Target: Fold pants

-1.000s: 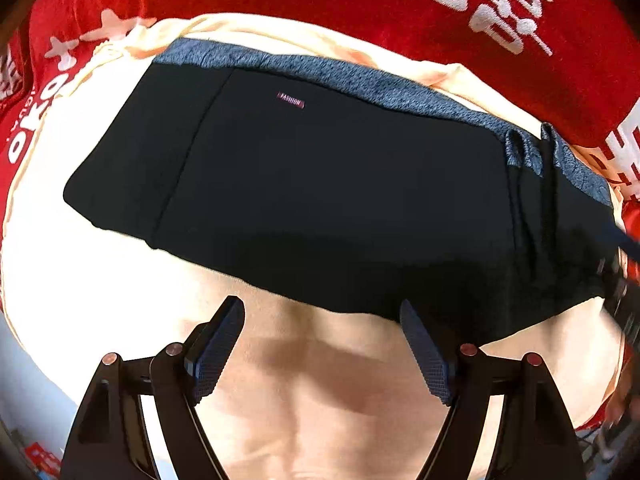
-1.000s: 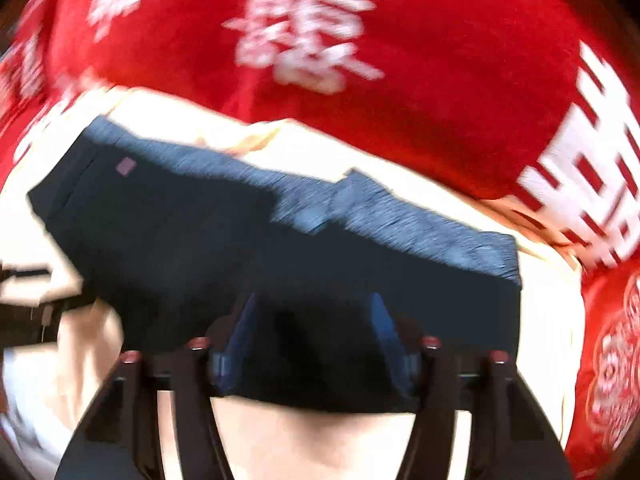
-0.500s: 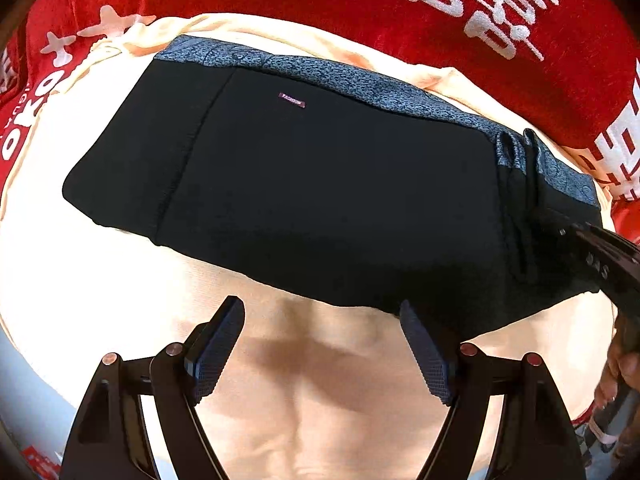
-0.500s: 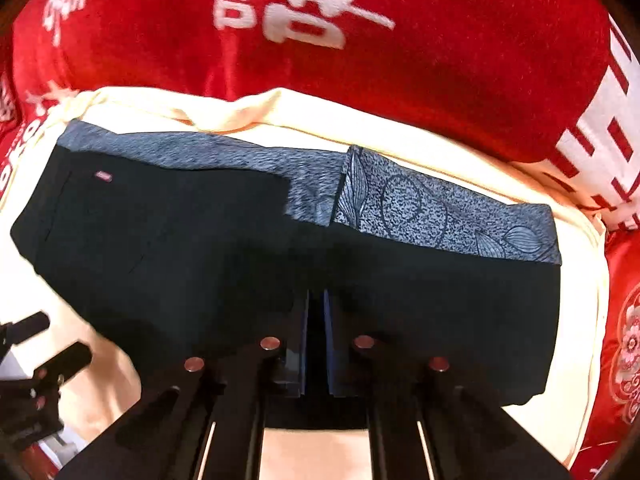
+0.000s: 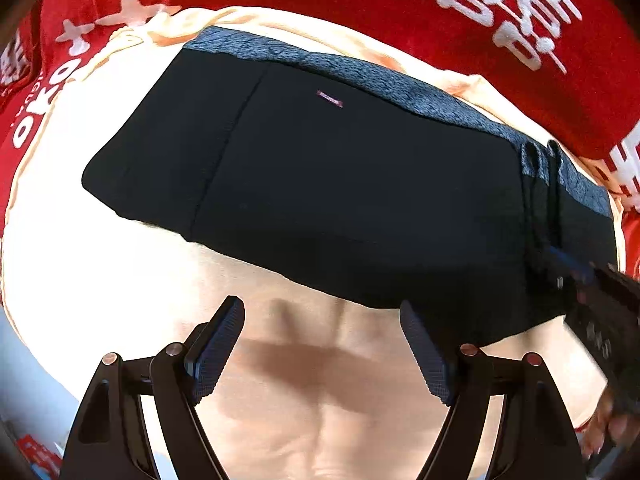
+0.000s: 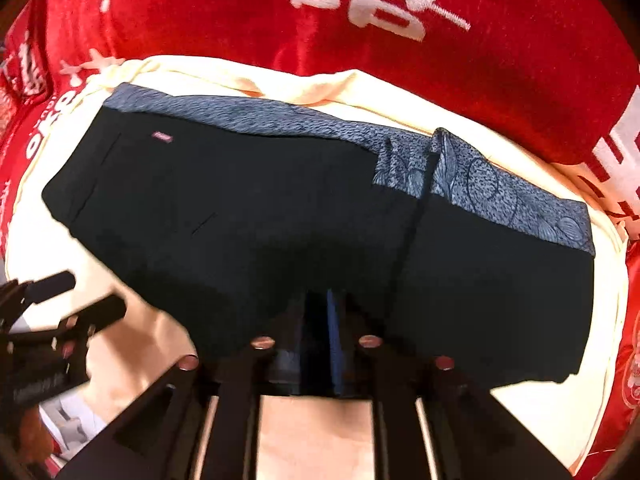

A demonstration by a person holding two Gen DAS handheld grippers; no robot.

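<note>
The black pants with a blue-grey patterned band along the far edge lie flat on a cream cloth; they also show in the right wrist view. My left gripper is open and empty, just short of the pants' near edge. My right gripper is shut on the near edge of the pants, where a vertical crease runs up to the band. The right gripper also shows at the right in the left wrist view.
A red blanket with white characters surrounds the cream cloth on the far side and both sides. The left gripper shows at the lower left of the right wrist view.
My right gripper has closed on the near edge of the pants and the fabric around it has bunched into a crease. The left gripper has stayed open and almost still.
</note>
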